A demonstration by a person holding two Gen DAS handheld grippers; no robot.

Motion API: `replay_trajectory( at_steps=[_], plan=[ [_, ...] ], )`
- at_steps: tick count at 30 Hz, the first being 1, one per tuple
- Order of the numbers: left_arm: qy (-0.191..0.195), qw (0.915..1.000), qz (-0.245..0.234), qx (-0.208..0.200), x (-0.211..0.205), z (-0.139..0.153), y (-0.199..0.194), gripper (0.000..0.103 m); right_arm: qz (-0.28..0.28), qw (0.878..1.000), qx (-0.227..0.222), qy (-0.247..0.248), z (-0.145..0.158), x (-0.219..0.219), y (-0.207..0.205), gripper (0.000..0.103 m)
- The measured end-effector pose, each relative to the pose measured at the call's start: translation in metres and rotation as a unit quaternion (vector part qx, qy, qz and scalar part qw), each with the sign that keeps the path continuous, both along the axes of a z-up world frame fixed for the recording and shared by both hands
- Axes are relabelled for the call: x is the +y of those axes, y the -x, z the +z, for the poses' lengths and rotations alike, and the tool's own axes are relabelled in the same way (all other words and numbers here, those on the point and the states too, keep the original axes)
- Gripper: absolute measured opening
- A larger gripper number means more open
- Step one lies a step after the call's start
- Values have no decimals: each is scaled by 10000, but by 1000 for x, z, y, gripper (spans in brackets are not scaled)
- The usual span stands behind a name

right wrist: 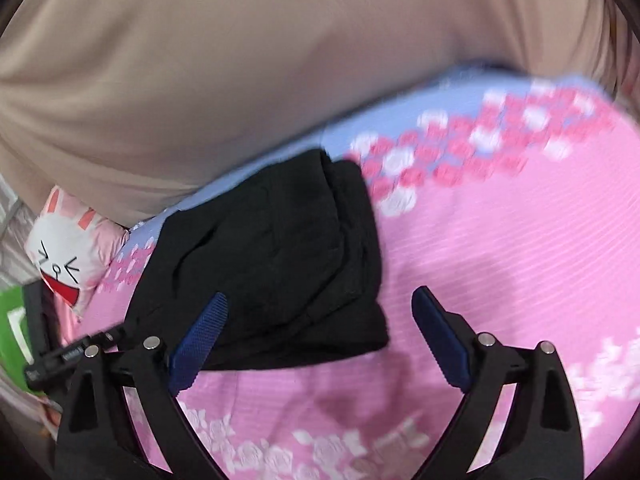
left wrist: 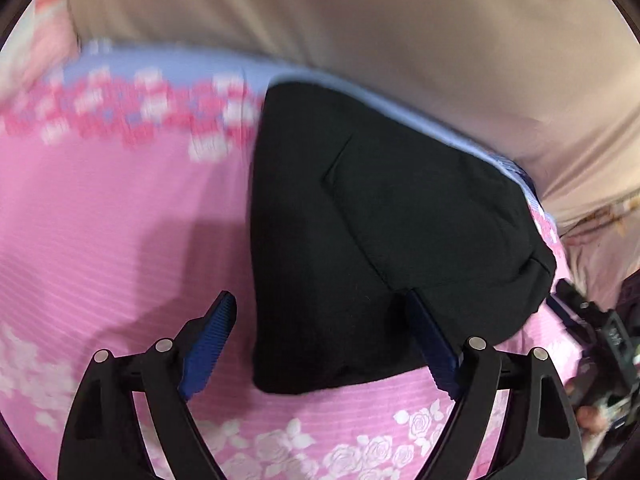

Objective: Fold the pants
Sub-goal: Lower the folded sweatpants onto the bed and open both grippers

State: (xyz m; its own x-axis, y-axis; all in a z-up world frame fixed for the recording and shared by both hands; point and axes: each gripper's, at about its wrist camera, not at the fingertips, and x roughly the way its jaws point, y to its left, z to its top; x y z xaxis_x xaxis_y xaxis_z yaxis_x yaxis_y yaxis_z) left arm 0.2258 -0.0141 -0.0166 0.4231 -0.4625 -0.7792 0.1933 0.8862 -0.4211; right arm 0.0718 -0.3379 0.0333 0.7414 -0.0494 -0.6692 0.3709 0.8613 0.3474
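Black pants [left wrist: 380, 232] lie folded into a compact bundle on a pink flowered bedsheet [left wrist: 120, 220]. My left gripper [left wrist: 320, 308] is open and holds nothing; it hovers over the bundle's near left part, and its right finger hides a bit of the cloth edge. In the right wrist view the pants [right wrist: 272, 256] show stacked layers. My right gripper [right wrist: 320, 304] is open and empty over the bundle's near right corner. The right gripper also shows at the left wrist view's right edge [left wrist: 600, 328].
A person in a beige shirt [left wrist: 400, 20] stands close behind the bed's far edge. A rabbit-print pillow [right wrist: 68, 256] lies at the left. A green object [right wrist: 12, 328] sits at the far left. The sheet [right wrist: 500, 248] stretches right of the pants.
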Motion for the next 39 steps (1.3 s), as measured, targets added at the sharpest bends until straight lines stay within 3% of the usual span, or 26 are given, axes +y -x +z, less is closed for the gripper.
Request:
replay_trajectory(
  at_steps=[1,2,4,5,6,9,11,12,13,16,18,19,20,22,24,26,30,32,34,35,39],
  plan=[
    [231,9997,-19,75,3,-5,-3,78,83,9997,57,-218,-9,-2,-6,66],
    [405,9991,-120,81,4,-5,-4,63,118,9996,107,-242,-13,0,-9,61],
    [395,9990,-210,-52,4,4,-3,44,284,9996,30,51,-5,15,-7,37],
    [297,9992,-222,-161,5,10,-2,28,360,9992,-29,144,3,24,-3,35],
    [173,9991,-206,-317,7,20,-1,27,450,9987,-104,199,13,33,2,34],
    [39,9992,-85,-391,18,24,-10,28,645,9970,-236,363,19,52,14,36],
    [-124,9997,-77,-195,18,12,-14,32,427,9954,132,850,1,53,12,48],
    [-193,9995,-72,-219,17,8,-12,36,297,9942,216,1012,-6,52,13,60],
    [-270,9990,-48,-358,16,8,-7,36,230,9950,136,958,-9,49,20,62],
    [-879,9912,57,-988,6,26,19,38,-39,9956,-302,891,13,49,44,56],
    [-1057,9875,37,-1169,0,30,28,54,-77,9918,-529,1164,32,57,54,56],
    [-1070,9877,-11,-1144,-1,27,27,54,-51,9913,-533,1198,34,59,54,57],
    [-1125,9875,-22,-1107,-5,23,26,55,-25,9918,-413,1207,31,59,50,60],
    [-1124,9875,70,-1102,-3,19,25,58,-82,9939,-36,1101,14,55,41,77],
    [-964,9899,143,-1027,4,18,25,63,17,9965,160,821,-7,51,37,78],
    [-736,9931,135,-908,10,15,20,63,219,9970,309,679,-19,51,29,58],
    [-709,9934,148,-886,7,12,17,65,386,9932,291,1060,-10,51,11,43],
    [-844,9913,137,-998,1,14,20,67,336,9921,270,1182,-7,47,2,43],
    [-1117,9864,213,-1191,-4,15,25,73,223,9903,468,1289,-19,43,-2,60],
    [-1262,9832,238,-1298,-7,15,28,75,124,9910,449,1255,-20,43,4,62],
    [-1472,9771,320,-1505,-10,17,35,74,-298,9878,-120,1525,8,58,43,60]
  ],
)
